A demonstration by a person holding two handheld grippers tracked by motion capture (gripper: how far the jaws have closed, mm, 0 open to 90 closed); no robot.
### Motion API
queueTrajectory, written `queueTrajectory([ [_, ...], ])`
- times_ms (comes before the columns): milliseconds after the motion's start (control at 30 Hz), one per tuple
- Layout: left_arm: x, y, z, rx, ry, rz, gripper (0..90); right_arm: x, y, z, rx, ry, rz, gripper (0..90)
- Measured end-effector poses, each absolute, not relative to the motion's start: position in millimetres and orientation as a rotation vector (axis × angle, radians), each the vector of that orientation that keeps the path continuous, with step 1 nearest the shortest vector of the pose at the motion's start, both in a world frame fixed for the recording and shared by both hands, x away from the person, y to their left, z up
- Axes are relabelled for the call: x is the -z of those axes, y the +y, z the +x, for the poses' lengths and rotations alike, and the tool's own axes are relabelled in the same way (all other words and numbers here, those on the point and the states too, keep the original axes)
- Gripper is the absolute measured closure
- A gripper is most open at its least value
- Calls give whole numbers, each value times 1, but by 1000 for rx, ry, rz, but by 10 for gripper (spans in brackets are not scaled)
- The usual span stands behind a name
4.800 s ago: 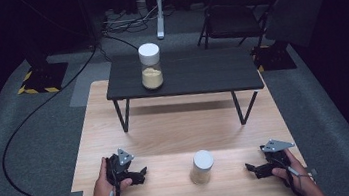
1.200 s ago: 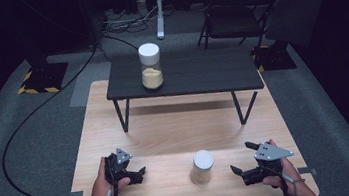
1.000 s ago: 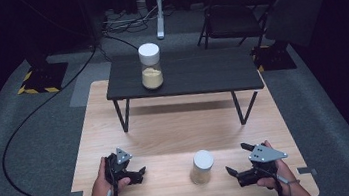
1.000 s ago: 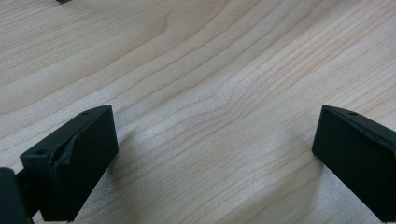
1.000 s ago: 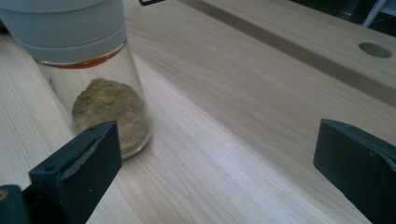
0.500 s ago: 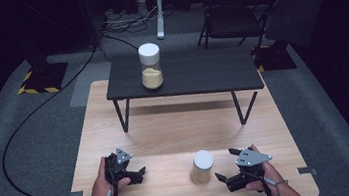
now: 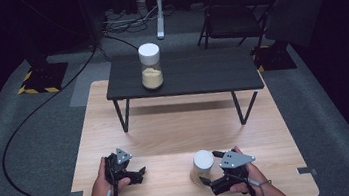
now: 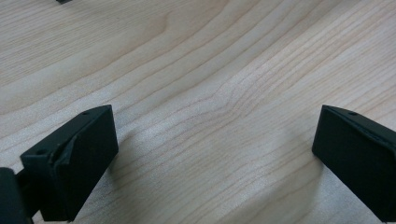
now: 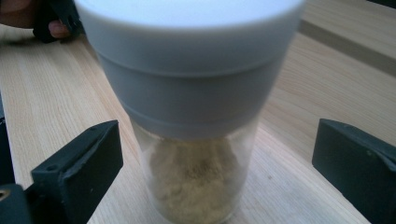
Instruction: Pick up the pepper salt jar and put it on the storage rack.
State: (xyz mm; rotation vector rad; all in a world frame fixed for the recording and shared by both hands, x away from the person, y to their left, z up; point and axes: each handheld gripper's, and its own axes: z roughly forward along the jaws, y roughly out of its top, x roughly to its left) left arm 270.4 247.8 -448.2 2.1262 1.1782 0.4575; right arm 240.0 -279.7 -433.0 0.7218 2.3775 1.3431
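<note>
A clear jar (image 7: 201, 167) with a white lid and tan powder inside stands upright on the wooden table (image 7: 176, 128) near its front edge. My right gripper (image 7: 210, 170) is open, its two black jaws on either side of the jar without touching it; in the right gripper view the jar (image 9: 196, 121) stands close up between the wide-apart jaws of the right gripper (image 9: 210, 163). My left gripper (image 7: 139, 174) rests open on the table at the front left, with bare wood between the jaws of the left gripper (image 8: 215, 158). A second, like jar (image 7: 150, 66) stands on the small black table (image 7: 210, 73).
The black table stands on thin legs over the far half of the wooden table. Behind it are a folding chair (image 7: 237, 9) and cables on the grey floor. A thick black cable (image 7: 26, 136) runs along the left side.
My right gripper has moved left across the table from the front right corner until its open jaws stand around the near jar. The left gripper and both jars have stayed put.
</note>
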Motion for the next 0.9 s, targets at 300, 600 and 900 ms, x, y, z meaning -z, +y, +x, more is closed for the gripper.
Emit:
queueTrajectory([
  [300,448,248,270,-457,1178,2126,5,439,-281,243,-1402,2345,764,84],
  [600,448,248,270,-458,1178,2127,5,448,-282,246,-1498,2330,800,170],
  [900,448,248,271,-457,1175,2129,5,467,-280,239,-1595,2258,851,298],
])
